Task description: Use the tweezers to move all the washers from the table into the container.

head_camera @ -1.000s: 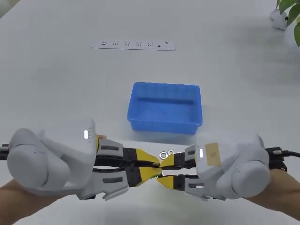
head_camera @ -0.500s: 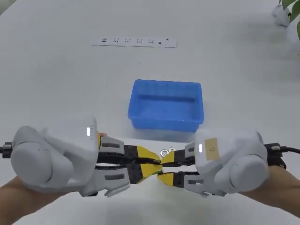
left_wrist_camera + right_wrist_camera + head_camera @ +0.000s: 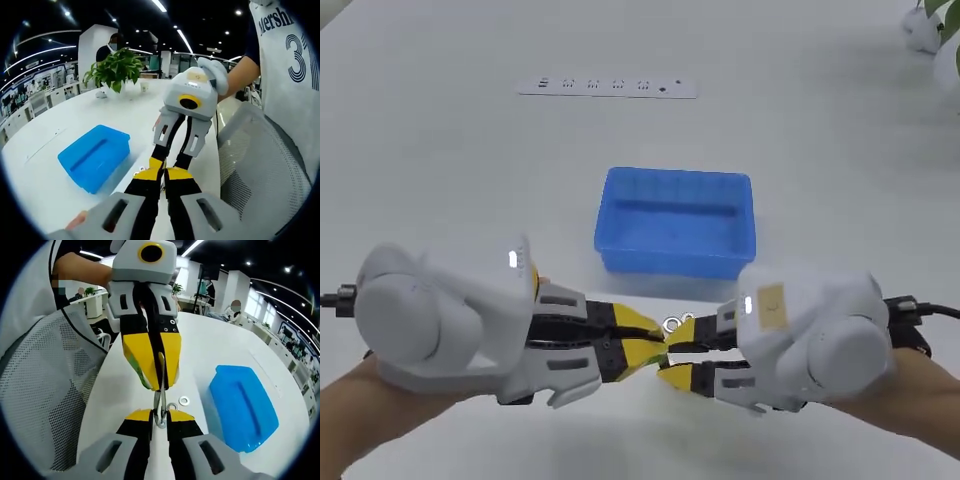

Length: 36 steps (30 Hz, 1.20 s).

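I have the left hand-held gripper (image 3: 159, 385) and right hand-held gripper (image 3: 160, 415) both clenched, tip to tip, on the tweezers (image 3: 160, 400). Two washers (image 3: 184, 400) lie on the bench (image 3: 210, 345) just beside them, near the blue container (image 3: 242, 407).

Left gripper (image 3: 655, 347), right gripper (image 3: 672, 353): white rounded housings, yellow-black fingers (image 3: 638, 324), black cables (image 3: 918, 305).

Two washers (image 3: 671, 325), one container (image 3: 676, 215), one tweezers (image 3: 160, 402), one power strip (image 3: 608, 87).

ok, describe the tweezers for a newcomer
From the blue container, come toward the person to where the left gripper and right gripper meet. The tweezers are the thin silver strip between their yellow jaws, long and narrow unlike the round washers alongside.
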Each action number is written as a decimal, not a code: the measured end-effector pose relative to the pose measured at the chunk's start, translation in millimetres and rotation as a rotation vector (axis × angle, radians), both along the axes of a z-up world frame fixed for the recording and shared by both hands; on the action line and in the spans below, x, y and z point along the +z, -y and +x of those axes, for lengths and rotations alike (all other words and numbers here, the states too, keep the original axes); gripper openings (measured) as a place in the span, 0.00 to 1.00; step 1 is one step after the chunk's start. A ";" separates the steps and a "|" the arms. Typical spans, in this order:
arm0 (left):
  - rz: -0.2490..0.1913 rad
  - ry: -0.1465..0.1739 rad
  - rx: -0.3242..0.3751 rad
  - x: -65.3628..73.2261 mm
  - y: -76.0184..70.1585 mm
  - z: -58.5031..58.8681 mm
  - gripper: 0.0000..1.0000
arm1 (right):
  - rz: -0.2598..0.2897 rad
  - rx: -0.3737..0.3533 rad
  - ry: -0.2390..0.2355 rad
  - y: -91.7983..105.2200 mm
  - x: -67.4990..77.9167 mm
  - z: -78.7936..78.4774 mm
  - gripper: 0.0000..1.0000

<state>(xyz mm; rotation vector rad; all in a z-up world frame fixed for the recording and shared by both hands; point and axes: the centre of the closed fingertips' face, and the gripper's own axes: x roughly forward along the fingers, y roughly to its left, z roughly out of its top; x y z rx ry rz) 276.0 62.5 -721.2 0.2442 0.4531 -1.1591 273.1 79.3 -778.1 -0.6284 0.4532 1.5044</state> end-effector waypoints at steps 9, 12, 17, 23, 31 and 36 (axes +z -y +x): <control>0.000 -0.035 0.004 -1.7 -3.4 4.7 0.07 | -0.040 -0.013 -0.016 3.8 -7.6 1.4 0.09; 0.005 -0.041 0.000 -3.8 -5.8 5.2 0.07 | -0.045 -0.009 -0.026 8.0 -8.0 -0.6 0.04; 0.006 -0.036 -0.007 -4.1 -5.3 5.9 0.07 | 0.004 -0.031 -0.057 4.7 0.7 1.8 0.12; 0.008 -0.036 -0.027 -3.8 -1.2 5.1 0.07 | 0.022 -0.004 -0.064 0.6 1.0 4.0 0.15; 0.019 -0.045 -0.056 -3.6 0.9 3.6 0.07 | 0.027 0.059 -0.074 -4.9 0.3 0.9 0.12; 0.021 -0.051 -0.063 -3.1 1.2 3.7 0.07 | 0.027 0.073 -0.067 -3.7 -0.7 0.7 0.11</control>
